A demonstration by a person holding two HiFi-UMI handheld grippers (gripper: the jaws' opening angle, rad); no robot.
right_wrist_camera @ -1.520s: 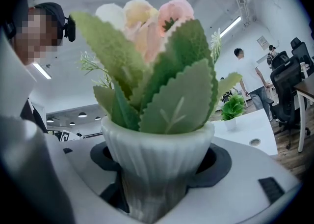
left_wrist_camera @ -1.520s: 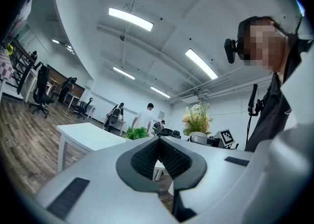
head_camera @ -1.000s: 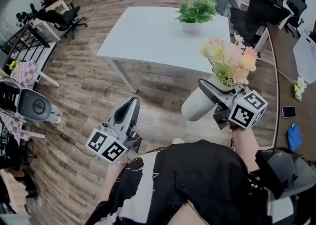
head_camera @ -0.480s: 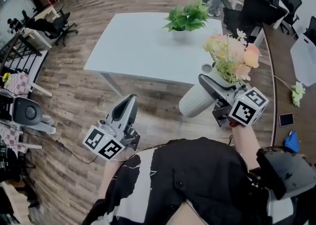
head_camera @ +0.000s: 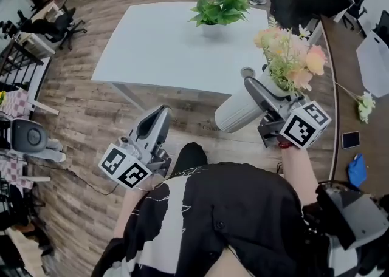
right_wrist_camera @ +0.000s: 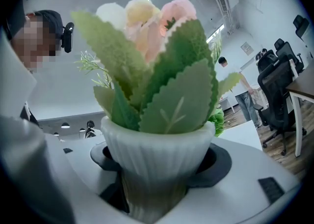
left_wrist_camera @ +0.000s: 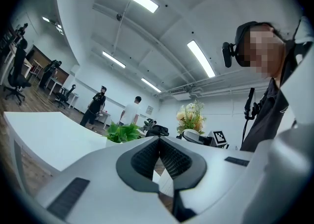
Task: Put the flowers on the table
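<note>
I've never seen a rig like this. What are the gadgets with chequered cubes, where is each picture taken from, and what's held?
A person holds a two-jaw gripper in each hand; the cubes are part of them. The head view looks down from a camera on the person's head; the other two views come from cameras riding on the grippers. The right gripper is shut on a white pot of flowers. The left gripper is shut on nothing. Ahead stands a white table with a green plant on it.
</note>
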